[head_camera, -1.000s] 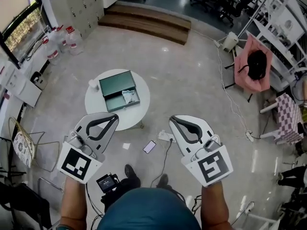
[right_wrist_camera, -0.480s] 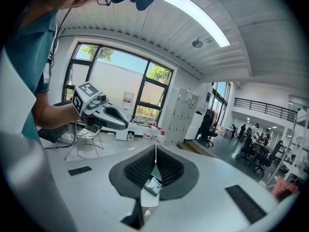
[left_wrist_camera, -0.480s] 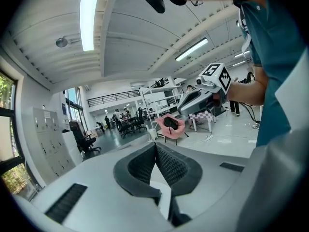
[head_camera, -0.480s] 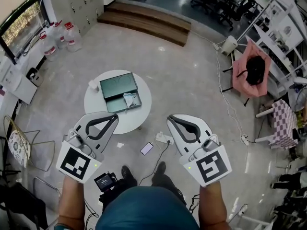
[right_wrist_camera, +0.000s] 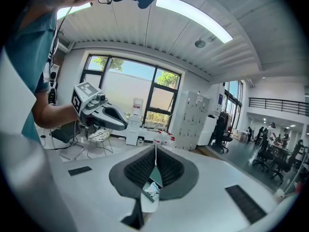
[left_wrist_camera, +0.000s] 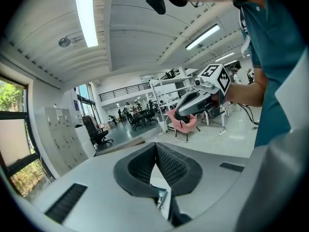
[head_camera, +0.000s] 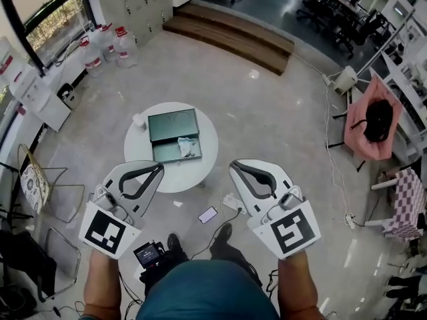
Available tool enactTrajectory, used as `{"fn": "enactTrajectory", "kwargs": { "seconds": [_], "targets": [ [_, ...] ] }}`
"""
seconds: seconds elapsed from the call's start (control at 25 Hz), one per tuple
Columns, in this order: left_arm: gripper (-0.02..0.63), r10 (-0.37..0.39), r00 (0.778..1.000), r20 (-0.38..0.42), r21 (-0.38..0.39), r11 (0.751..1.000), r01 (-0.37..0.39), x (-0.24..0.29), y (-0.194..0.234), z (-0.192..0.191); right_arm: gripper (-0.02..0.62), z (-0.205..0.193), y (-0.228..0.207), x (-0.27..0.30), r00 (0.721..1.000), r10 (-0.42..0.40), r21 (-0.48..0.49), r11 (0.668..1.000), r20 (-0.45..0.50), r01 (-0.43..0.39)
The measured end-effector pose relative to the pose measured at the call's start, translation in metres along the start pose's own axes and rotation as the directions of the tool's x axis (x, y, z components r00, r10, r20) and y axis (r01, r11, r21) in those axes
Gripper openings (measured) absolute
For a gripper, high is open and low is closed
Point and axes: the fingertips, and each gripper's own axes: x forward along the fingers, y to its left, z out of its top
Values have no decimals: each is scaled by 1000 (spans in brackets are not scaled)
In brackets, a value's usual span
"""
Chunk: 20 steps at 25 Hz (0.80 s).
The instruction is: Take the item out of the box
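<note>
The person wears a teal short-sleeved shirt (head_camera: 207, 291) and dark shoes (head_camera: 175, 243), with a black head camera (left_wrist_camera: 156, 0) mounted above. The left hand-held gripper (head_camera: 160, 166) and the right hand-held gripper (head_camera: 234, 166) each have a smooth white wedge-shaped shell. At the front of each, 2 black textured pads (left_wrist_camera: 170, 164) form a dark loop. Dark rectangular slots (left_wrist_camera: 67, 203) are set into the shell faces. The left marker cube (head_camera: 108, 231) and right marker cube (head_camera: 288, 231) are white, printed with black square patterns.
</note>
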Motion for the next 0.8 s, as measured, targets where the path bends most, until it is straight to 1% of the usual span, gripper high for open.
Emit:
{"fn": "enactTrajectory", "kwargs": {
  "seconds": [0.16,0.36,0.6,0.8],
  "targets": [
    [20,70,997,-28,-23,997,-71,47,-7,18,38,-20,-49,-17,998,55,-27,998,21,-55],
    [20,122,990,-66,-55,991,-125,96,-19,27,38,-49,-95,-29,994,110,-34,993,25,-109],
    [20,172,980,-101,-78,981,-180,133,-25,36,38,-67,-130,-38,986,161,-47,986,34,-159],
    [20,176,978,-115,-91,978,-187,149,-11,22,38,-77,-145,-13,984,175,-41,984,20,-174]
  ]
}}
